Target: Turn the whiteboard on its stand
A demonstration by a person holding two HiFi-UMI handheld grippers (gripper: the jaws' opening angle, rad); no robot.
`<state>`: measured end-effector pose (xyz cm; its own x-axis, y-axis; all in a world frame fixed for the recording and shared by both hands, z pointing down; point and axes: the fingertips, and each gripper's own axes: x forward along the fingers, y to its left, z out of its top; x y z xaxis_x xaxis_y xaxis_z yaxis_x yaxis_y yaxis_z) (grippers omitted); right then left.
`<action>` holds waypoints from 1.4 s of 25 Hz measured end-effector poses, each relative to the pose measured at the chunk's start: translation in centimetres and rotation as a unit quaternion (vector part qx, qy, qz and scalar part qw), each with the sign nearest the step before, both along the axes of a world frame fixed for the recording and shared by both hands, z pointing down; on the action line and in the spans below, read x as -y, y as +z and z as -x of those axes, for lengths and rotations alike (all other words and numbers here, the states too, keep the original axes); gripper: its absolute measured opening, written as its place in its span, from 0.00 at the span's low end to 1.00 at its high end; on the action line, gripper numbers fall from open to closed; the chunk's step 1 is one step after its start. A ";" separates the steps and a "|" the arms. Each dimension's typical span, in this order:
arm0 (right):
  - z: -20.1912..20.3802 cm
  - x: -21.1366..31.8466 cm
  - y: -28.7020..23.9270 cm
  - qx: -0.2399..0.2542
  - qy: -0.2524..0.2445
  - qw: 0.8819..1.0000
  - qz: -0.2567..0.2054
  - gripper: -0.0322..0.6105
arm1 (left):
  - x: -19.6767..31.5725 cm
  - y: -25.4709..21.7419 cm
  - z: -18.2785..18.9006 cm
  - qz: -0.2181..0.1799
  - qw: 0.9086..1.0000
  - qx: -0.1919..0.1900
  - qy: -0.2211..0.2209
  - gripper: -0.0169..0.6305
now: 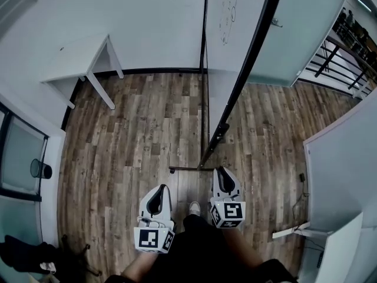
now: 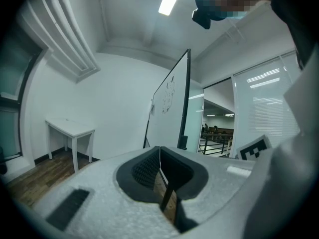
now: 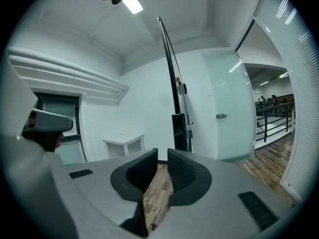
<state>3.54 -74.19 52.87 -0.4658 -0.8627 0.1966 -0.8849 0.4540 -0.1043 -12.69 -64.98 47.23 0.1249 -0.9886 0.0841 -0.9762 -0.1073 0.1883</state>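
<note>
The whiteboard (image 1: 227, 16) stands edge-on straight ahead on its black-framed stand (image 1: 219, 134), with a foot bar (image 1: 187, 169) on the wood floor. Some marker scribbles show on its white face. My left gripper (image 1: 159, 188) hangs short of the foot bar, shut and holding nothing; in its own view the gripper (image 2: 159, 151) points at the board (image 2: 169, 108) from a distance. My right gripper (image 1: 221, 171) is close to the stand's lower end. It (image 3: 162, 156) is shut on nothing and faces the board's thin edge (image 3: 172, 68) and black post (image 3: 180, 131).
A small white table (image 1: 82, 69) stands against the wall at the far left. A frosted glass door (image 1: 300, 34) and a railing (image 1: 347, 46) lie beyond the board at the right. A white panel (image 1: 341, 170) closes the right side. A black bin (image 1: 40, 168) sits at the left.
</note>
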 end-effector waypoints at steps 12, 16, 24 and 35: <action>-0.3 8.7 5.3 -0.043 0.001 0.998 0.052 0.39 | 5.3 1.0 0.0 0.012 0.999 0.002 -0.035 0.05; 0.3 11.2 7.0 -0.053 0.004 0.997 0.062 0.40 | 6.1 1.2 0.2 0.014 0.999 0.003 -0.044 0.05; 2.5 15.1 8.3 -0.065 0.006 0.997 0.049 0.40 | 6.9 1.9 0.8 0.022 0.998 0.002 -0.055 0.05; 2.5 17.4 9.5 -0.074 0.037 0.995 0.057 0.32 | 6.3 2.4 1.7 0.028 0.998 0.000 -0.060 0.05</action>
